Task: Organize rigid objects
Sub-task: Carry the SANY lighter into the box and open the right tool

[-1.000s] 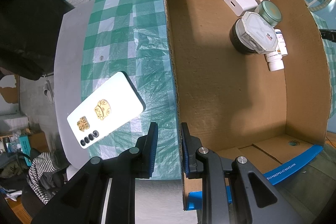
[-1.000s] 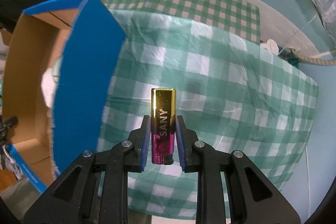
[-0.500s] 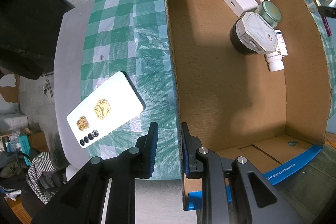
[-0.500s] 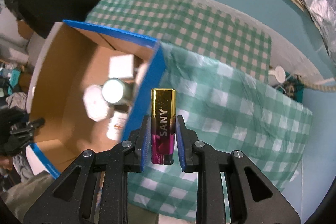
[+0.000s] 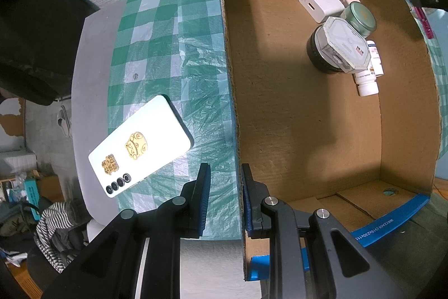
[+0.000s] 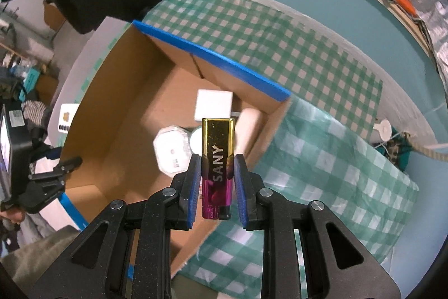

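My right gripper (image 6: pixel 217 188) is shut on a gold and magenta lighter (image 6: pixel 217 156) marked SANY and holds it above the open cardboard box (image 6: pixel 117 91). The lighter also shows at the box's far right rim in the left wrist view (image 5: pixel 422 18). My left gripper (image 5: pixel 223 198) is shut on the box's left wall (image 5: pixel 232 91). Inside the box lie a white charger (image 5: pixel 320 3), a green round tin (image 5: pixel 359 18), an octagonal white case (image 5: pixel 343 45) on a dark jar, and white bottles (image 5: pixel 366 80). A white phone (image 5: pixel 140 150) lies on the checked cloth left of the box.
The green checked cloth (image 6: pixel 330 159) covers a round table (image 5: pixel 92 52). Clothes and clutter (image 5: pixel 53 223) lie on the floor beyond the table edge. A rope and a white disc (image 6: pixel 382 128) sit at the table's far right.
My right gripper has carried the lighter from over the cloth beside the box to above the box's inside. My left gripper has stayed on the box wall.
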Demonstrator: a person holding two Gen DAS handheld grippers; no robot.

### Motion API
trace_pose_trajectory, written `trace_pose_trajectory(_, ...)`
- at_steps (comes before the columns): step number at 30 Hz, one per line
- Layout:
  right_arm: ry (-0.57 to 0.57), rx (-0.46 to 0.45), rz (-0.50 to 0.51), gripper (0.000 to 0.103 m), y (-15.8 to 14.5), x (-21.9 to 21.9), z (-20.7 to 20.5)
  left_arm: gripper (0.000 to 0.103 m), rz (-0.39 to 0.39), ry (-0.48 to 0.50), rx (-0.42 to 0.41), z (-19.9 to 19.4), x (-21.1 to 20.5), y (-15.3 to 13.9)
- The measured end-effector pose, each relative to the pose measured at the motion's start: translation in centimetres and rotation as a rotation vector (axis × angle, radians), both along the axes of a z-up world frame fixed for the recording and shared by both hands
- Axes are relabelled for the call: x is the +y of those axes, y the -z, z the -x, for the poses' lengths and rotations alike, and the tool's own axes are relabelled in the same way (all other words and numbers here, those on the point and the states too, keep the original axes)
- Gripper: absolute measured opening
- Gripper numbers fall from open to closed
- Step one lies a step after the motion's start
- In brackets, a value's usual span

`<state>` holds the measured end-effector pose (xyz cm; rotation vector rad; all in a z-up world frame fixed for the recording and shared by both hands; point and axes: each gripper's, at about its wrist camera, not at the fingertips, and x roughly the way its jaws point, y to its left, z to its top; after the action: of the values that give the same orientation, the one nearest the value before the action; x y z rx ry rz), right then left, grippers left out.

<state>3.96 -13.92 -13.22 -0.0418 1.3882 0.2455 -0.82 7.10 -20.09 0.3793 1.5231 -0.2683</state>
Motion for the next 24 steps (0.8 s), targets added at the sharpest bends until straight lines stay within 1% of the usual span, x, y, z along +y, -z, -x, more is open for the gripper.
trace_pose_trajectory(6, -0.013, 0.038, 0.009, 0.022, 2.0, 0.8, -0.4, 0.021, 0.001, 0.0, -0.001, 0.0, 0.0, 0.0)
trace_pose_trajectory(12, 0.009, 0.071, 0.006, 0.022, 3.5, 0.5, -0.4, 0.021, 0.0, 0.001, -0.002, 0.0, 0.0, 0.0)
trace_pose_trajectory(17, 0.018, 0.074, 0.01, 0.022, 3.7, 0.4, -0.3, 0.021, -0.001, 0.001, -0.002, 0.0, 0.0, 0.0)
trace_pose_trajectory(21, 0.023, 0.072, 0.036, 0.022, 3.4, 0.3, -0.2, 0.021, -0.001, 0.002, -0.006, 0.2, 0.1, -0.1)
trace_pose_trajectory(23, 0.03, 0.069, 0.041, 0.027, 3.1, 0.2, -0.1, 0.021, 0.0, 0.001, -0.007, 0.2, 0.2, -0.2)
trace_pose_trajectory(24, 0.03, 0.064, 0.043, 0.032, 2.9, 0.2, -0.1, 0.021, 0.0, 0.001, -0.008, 0.2, 0.2, -0.3)
